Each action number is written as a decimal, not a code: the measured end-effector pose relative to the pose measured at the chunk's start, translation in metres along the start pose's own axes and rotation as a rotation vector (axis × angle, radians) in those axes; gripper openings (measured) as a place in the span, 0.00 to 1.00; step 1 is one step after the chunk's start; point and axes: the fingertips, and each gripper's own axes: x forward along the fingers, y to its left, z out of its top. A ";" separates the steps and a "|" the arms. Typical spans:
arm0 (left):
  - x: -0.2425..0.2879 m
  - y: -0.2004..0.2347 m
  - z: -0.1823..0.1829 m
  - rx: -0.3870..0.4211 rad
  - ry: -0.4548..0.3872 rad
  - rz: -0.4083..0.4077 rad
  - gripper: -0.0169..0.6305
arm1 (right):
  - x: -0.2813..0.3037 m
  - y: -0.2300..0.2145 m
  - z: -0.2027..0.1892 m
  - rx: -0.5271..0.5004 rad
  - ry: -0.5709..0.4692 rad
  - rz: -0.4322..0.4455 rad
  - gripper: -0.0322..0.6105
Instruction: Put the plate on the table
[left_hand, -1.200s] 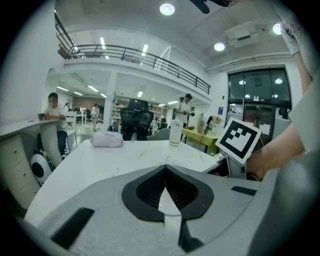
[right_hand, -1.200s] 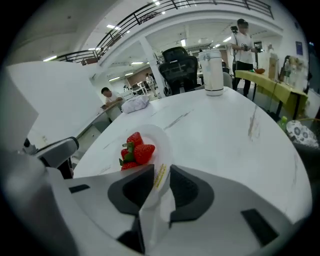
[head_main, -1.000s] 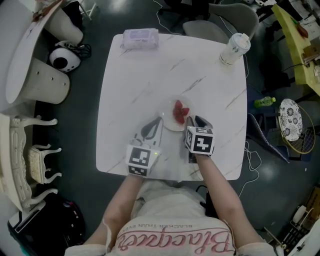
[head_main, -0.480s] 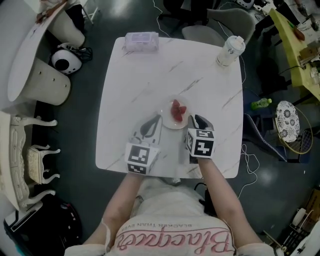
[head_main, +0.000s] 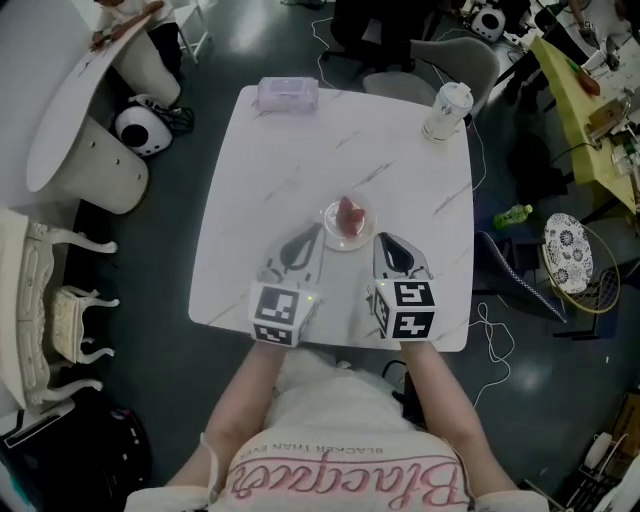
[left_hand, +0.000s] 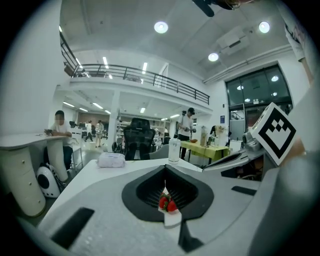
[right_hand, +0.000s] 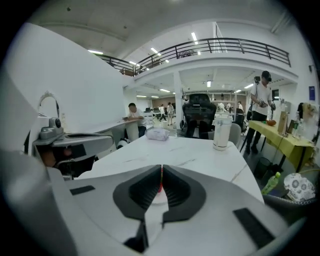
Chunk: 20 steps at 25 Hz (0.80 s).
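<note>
A small white plate (head_main: 347, 226) with strawberries (head_main: 347, 210) rests on the white marble table (head_main: 300, 150), a little nearer the person than its middle. My left gripper (head_main: 319, 230) is shut, its tip just at the plate's left rim. My right gripper (head_main: 381, 238) is also shut, its tip a short way off the plate's right rim. In the left gripper view the strawberries (left_hand: 167, 203) and plate (left_hand: 171, 218) show through the gap behind the closed tips (left_hand: 165, 181). The right gripper view shows a sliver of the plate (right_hand: 157, 198) below its closed tips (right_hand: 161, 167). Neither gripper holds anything.
A pack of tissues (head_main: 288, 93) lies at the table's far left edge and a lidded cup (head_main: 446, 109) stands at the far right corner. A grey chair (head_main: 440, 55) is beyond the table. A round white table (head_main: 85, 100) stands left; a green bottle (head_main: 511, 213) lies on the floor right.
My right gripper has drawn back from the plate's right rim, leaving a small gap. The head camera has shifted, so the table sits differently in the view. The left gripper stays by the plate.
</note>
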 end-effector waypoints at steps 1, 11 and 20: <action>-0.004 -0.005 0.004 0.007 -0.010 -0.001 0.03 | -0.009 0.003 0.004 -0.009 -0.022 0.009 0.07; -0.053 -0.062 0.035 0.060 -0.118 -0.011 0.03 | -0.103 0.042 0.045 -0.108 -0.307 0.090 0.06; -0.111 -0.119 0.059 0.122 -0.294 0.024 0.03 | -0.179 0.058 0.035 -0.149 -0.467 0.098 0.06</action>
